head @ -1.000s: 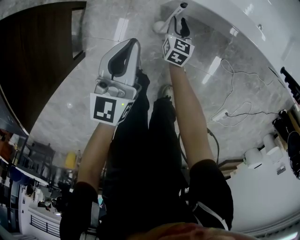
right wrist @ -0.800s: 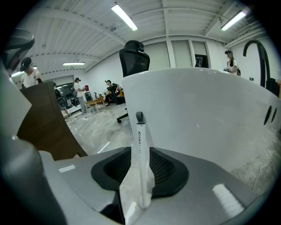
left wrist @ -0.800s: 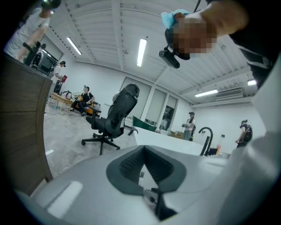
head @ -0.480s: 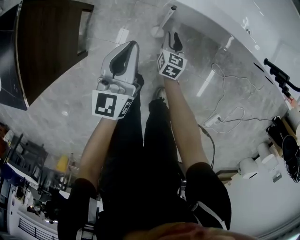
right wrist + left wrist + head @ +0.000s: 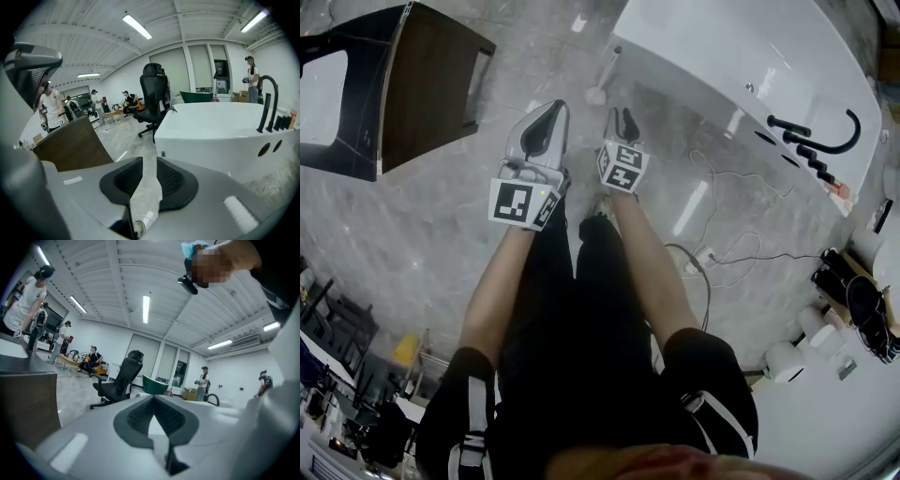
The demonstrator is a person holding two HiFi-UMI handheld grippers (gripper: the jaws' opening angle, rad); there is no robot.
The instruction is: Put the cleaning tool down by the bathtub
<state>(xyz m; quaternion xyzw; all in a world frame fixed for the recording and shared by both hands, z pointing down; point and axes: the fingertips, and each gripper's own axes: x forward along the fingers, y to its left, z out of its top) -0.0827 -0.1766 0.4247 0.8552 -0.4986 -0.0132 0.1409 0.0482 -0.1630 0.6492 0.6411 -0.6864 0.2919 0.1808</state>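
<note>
The cleaning tool (image 5: 602, 79), white with a thin handle and a round base, stands on the grey floor at the corner of the white bathtub (image 5: 741, 56). No gripper touches it. My right gripper (image 5: 620, 116) hangs a little short of it, above my feet. Its jaws are closing, a narrow gap still shows between the dark pads (image 5: 172, 179), and nothing is between them. The bathtub (image 5: 220, 131) fills the right of the right gripper view. My left gripper (image 5: 547, 111) hangs beside the right one, shut and empty, its pads (image 5: 136, 416) meeting at the tip.
A dark wooden cabinet (image 5: 422, 84) stands at the left. A black faucet (image 5: 811, 136) sits on the tub's rim. Cables and a power strip (image 5: 708, 255) lie on the floor at the right. A black office chair (image 5: 154, 93) and several people are farther off.
The right gripper has drawn back from the cleaning tool, which stays standing by the tub. Both grippers now sit lower in the head view, nearer my legs.
</note>
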